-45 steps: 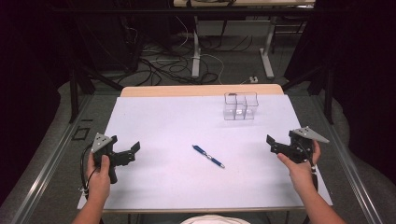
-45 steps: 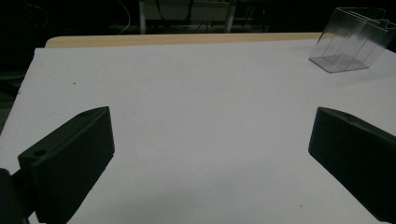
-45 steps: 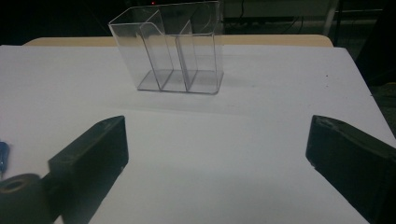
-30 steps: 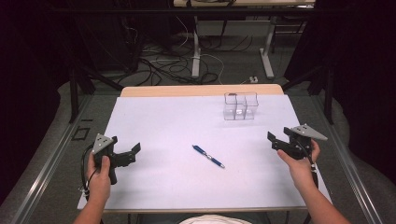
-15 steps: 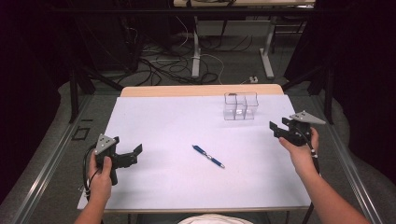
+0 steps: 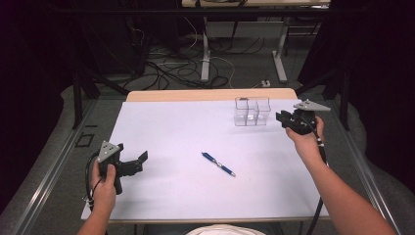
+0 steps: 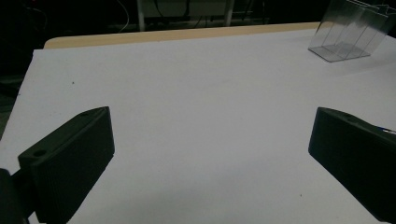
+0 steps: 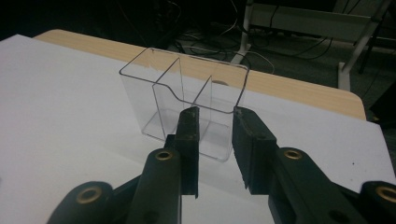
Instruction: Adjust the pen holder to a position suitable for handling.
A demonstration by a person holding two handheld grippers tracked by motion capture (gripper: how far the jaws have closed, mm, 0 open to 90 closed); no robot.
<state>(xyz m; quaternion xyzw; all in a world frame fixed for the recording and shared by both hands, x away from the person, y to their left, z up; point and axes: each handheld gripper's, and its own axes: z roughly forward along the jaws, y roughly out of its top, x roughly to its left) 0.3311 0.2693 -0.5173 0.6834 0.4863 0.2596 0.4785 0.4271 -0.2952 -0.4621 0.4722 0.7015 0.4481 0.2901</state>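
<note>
Your right claw [image 6: 284, 119] sits just beside the clear plastic organizer [image 6: 251, 111] at the far right of the white surface [image 6: 186, 191], jaws a narrow gap apart and holding nothing. In the right gripper view the jaws point at the near wall of the organizer [image 8: 187, 105], close to it but not yet around it. Your left claw [image 6: 138, 163] hovers near the left edge, jaws spread wide and empty, well apart from everything. The blue pen [image 6: 218, 164] lies flat in the middle of the surface, between the two claws.

The risk is in the approach. The organizer looks light and thin-walled, so a jaw tip that meets the wall head-on will likely shove it toward the far edge rather than straddle it. With so narrow a gap you have little room for error — line up carefully on one wall or divider. Squeeze hard and the smooth plastic may flex or pop out sideways.
</note>
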